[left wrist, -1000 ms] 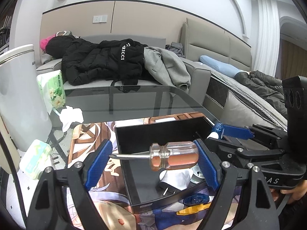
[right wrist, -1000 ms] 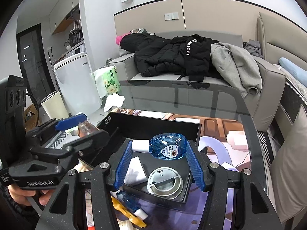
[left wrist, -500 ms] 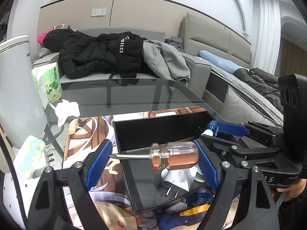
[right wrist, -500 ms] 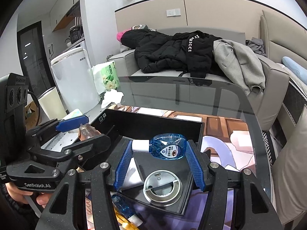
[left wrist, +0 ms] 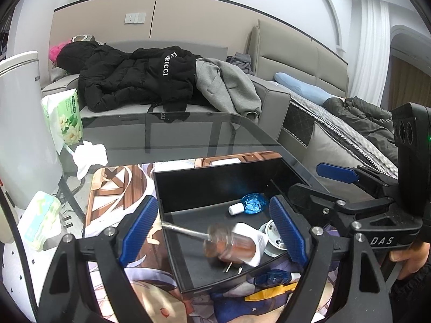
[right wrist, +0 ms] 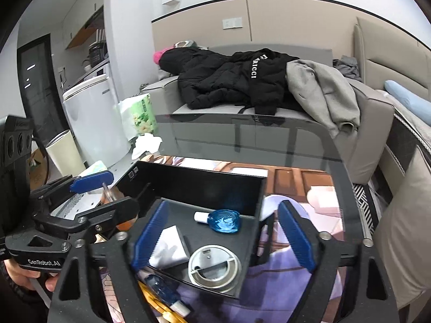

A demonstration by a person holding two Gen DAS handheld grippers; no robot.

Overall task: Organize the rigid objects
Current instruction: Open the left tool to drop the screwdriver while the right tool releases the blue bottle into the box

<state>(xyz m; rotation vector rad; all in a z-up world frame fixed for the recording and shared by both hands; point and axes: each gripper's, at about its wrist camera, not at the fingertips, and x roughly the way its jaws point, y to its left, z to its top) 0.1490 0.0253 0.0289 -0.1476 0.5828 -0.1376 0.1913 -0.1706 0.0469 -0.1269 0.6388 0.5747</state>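
Note:
A black open box [left wrist: 215,185] [right wrist: 199,185] sits on a printed mat. My left gripper [left wrist: 212,202] [right wrist: 107,196] hovers over its near left part. The clear orange-handled screwdriver [left wrist: 229,246] is blurred and tilted between the fingers, touching neither pad. My right gripper [right wrist: 223,207] [left wrist: 317,181] has its jaws opening over the box. The blue bottle [right wrist: 223,220] [left wrist: 250,204] lies loose on the box floor below it. A white plug [right wrist: 169,247] and a round silver lid [right wrist: 214,266] also lie inside.
A second blue bottle [right wrist: 161,290] and a yellow item [left wrist: 269,293] lie on the mat in front of the box. The glass table [left wrist: 188,137] runs back to a sofa with coats [left wrist: 140,80]. A tissue pack [left wrist: 66,118] and white appliance [left wrist: 24,123] stand left.
The right gripper opened and the blue bottle dropped onto the box floor. The screwdriver came free of the left pads and is dropping, handle down, towards the box.

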